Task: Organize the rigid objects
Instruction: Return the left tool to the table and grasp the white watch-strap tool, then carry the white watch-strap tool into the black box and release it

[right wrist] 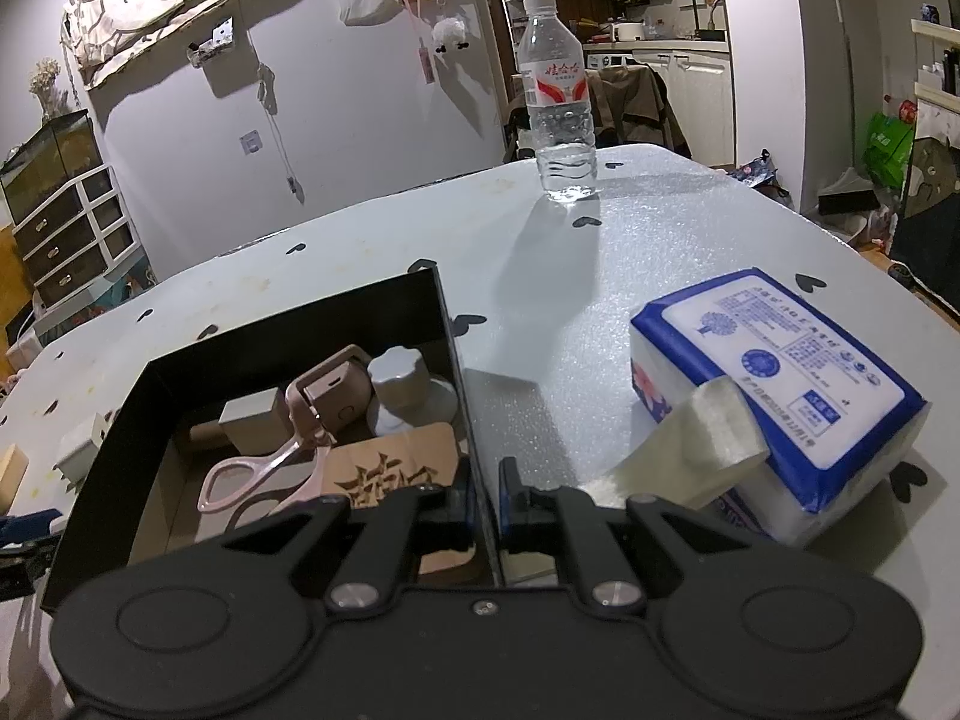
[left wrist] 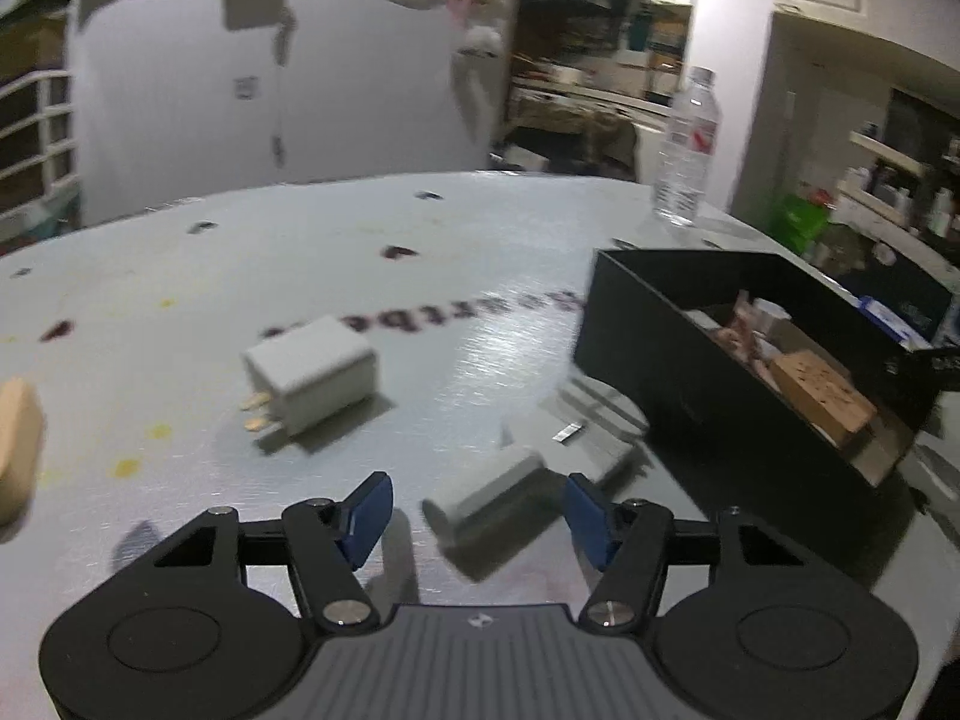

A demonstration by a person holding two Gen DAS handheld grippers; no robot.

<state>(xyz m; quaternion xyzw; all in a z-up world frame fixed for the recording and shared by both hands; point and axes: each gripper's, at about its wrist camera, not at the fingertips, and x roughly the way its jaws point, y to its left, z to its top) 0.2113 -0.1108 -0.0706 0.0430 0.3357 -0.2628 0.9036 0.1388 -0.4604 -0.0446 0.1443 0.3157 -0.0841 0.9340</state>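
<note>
Slippage is threatening: left hand-held gripper (left wrist: pixel 477 510) is straddling a gray block (left wrist: pixel 492 489), released; right hand-held gripper (right wrist: pixel 486 501) is pinching the box (right wrist: pixel 447 324) wall.

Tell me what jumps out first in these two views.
The black box dominates mid-table, already holding pink scissors and other small items; the right tongs are shut on its near wall. To its right lies a blue-and-white tissue pack, with a water bottle upright at the far edge. The left tongs hang open around a small gray block, a white charger beyond.
</note>
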